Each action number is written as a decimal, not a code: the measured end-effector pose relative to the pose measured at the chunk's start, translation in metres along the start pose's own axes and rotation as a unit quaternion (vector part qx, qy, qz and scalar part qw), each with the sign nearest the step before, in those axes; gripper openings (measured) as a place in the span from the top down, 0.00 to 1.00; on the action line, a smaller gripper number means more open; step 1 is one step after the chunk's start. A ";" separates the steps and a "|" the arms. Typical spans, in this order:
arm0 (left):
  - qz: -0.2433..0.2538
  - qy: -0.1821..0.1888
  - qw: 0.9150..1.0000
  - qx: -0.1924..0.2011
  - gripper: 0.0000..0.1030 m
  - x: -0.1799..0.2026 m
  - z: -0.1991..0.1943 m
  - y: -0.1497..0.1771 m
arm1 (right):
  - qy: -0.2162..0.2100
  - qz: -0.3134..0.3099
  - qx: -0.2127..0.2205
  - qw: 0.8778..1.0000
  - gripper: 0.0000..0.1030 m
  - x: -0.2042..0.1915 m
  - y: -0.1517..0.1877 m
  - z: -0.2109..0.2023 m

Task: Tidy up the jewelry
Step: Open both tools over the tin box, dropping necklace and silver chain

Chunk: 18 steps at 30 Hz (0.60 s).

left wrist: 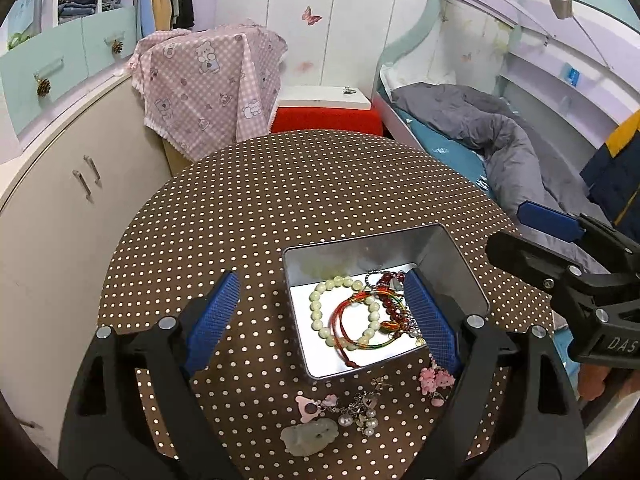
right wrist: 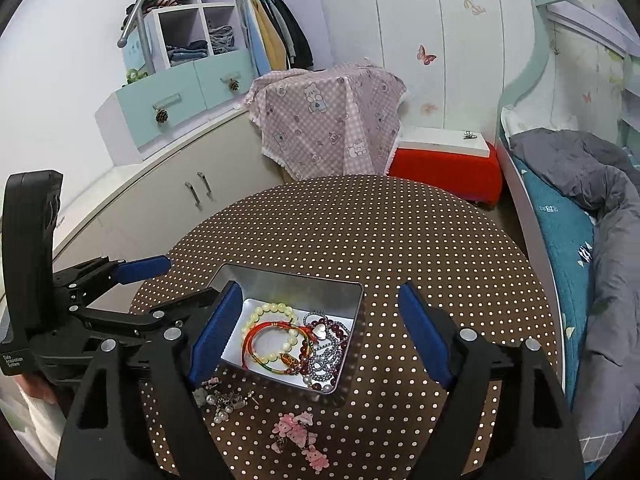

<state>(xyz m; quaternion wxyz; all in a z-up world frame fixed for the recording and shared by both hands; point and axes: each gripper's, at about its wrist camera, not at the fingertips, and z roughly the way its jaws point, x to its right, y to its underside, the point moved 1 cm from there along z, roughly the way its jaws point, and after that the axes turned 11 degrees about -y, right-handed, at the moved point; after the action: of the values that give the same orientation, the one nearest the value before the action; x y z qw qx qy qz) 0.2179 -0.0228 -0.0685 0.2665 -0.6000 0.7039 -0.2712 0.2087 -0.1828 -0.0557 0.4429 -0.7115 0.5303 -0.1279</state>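
Both claws hung wide open and empty over the dotted tabletop (right wrist: 360, 220), likely because each had nothing left to carry. The left claw (left wrist: 324, 316) straddled the near-left corner of the tin box (left wrist: 452, 252), one finger inside it, and the right claw (right wrist: 316, 332) hovered above the same box. Bracelets (left wrist: 352, 316) lay heaped in the box, gathered there as the sorted lot. On the tabletop just in front of it waited a pale jade pendant (left wrist: 308, 434), a pearl charm cluster (left wrist: 362, 410) and pink bear charms (right wrist: 300, 434), seemingly next for collection.
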 end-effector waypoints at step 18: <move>-0.013 -0.013 1.000 -0.003 0.19 -0.012 -0.010 0.016 | 0.000 0.003 -0.011 1.000 0.24 -0.011 0.008 0.001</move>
<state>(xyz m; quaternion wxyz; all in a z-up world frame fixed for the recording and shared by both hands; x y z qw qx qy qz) 0.2015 -0.0081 -0.0717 0.2703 -0.6131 0.6934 -0.2651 0.1999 -0.1731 -0.0595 0.4350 -0.7150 0.5337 -0.1212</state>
